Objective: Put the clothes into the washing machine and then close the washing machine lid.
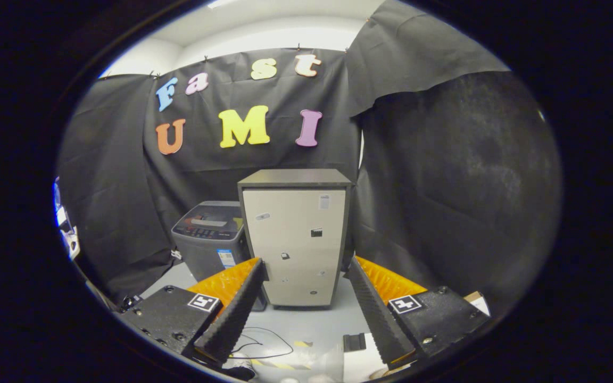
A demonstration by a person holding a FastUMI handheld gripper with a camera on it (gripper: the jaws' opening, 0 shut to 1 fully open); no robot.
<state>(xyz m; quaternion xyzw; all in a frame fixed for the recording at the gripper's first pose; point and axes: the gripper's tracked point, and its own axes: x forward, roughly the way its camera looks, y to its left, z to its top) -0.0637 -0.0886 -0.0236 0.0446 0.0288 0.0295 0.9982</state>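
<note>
Grey top-loading washing machine (212,239) stands beyond my fingers, left of a beige cabinet (296,239), lid down. My gripper (305,298) is spread wide, holding nothing. I see no clothes; this fits either load pending or task complete.

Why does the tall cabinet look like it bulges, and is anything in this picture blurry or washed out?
Gripper view: the fisheye lens bows the cabinet and washing machine outward; both look sharp. The open gripper sits close to the lens and looks oversized, nothing between its fingers. The ceiling above the cloth is bright and slightly washed out; the cloth at the sides falls dark.
</note>
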